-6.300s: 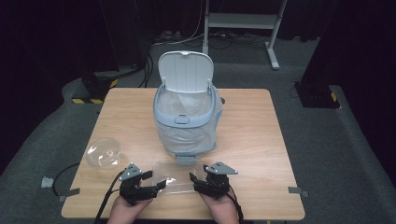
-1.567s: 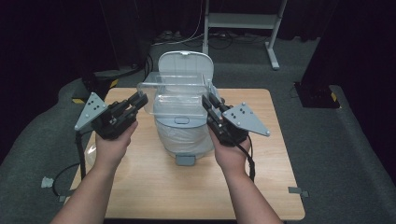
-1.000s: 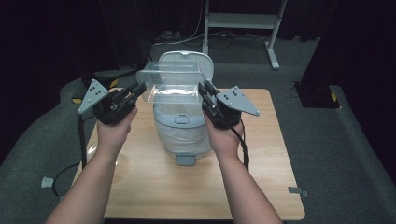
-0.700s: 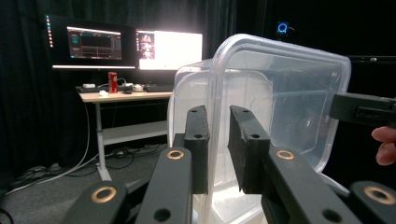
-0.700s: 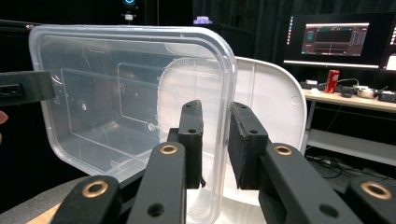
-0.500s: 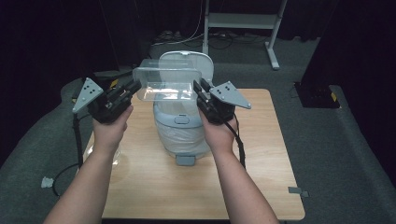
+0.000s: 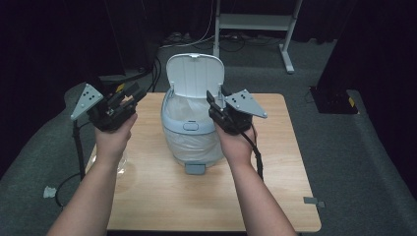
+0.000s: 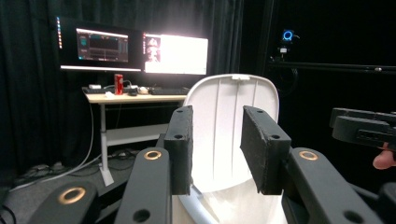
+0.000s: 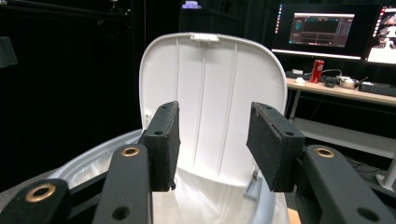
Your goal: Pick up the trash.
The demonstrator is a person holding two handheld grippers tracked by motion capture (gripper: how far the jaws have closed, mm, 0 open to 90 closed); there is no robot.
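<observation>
Both grippers let go above the bin!

The left gripper (image 7: 129, 96) and right gripper (image 7: 214, 100) had just been opening, jaws apart and empty, flanking the white bin (image 7: 192, 135), which stood open-lidded mid-table (image 7: 275, 162).

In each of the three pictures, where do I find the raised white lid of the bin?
High view: the lid stands upright at top centre, behind the bin, between the two grippers.
Left gripper view: centre, behind and between the black jaws.
Right gripper view: upper centre, tall behind the jaws.
Shared landmark: the small tab on the lid's top edge.
</observation>
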